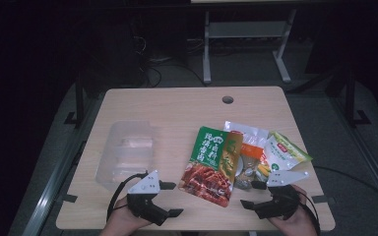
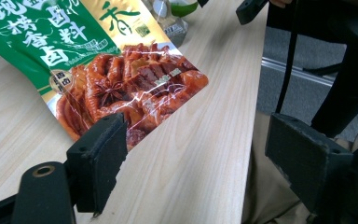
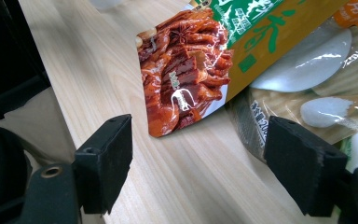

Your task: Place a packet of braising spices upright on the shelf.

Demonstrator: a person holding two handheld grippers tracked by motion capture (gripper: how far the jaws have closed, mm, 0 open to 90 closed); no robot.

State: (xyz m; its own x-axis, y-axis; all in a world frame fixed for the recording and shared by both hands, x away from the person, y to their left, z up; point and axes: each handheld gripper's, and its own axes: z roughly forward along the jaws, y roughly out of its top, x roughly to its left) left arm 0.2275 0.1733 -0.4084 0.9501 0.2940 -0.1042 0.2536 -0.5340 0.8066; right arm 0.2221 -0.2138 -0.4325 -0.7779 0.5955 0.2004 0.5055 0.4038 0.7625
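Since both grippers sit at the near edge of the worktop with fingers spread wide and nothing between them, no grasp exists yet. The left gripper is just left of the seasoning pouch; the right gripper is just right of its near corner.

Risks, as I judge them:
- The pouch lies flat and looks glossy, so fingers closing on its edge could skid off or just push it along the wood.
- It overlaps the clear sachet pile on its right side, so a pinch from the right could catch a sachet too, or drag the green-white packet along.
- Its near corner is close to the table edge, so a shove toward the person could slide it off.

Orientation: the pouch's long axis runs near-to-far, tilted slightly. The green title end points toward the far side, the red food-photo end toward the person. The clear plastic tray sits well apart on the left.
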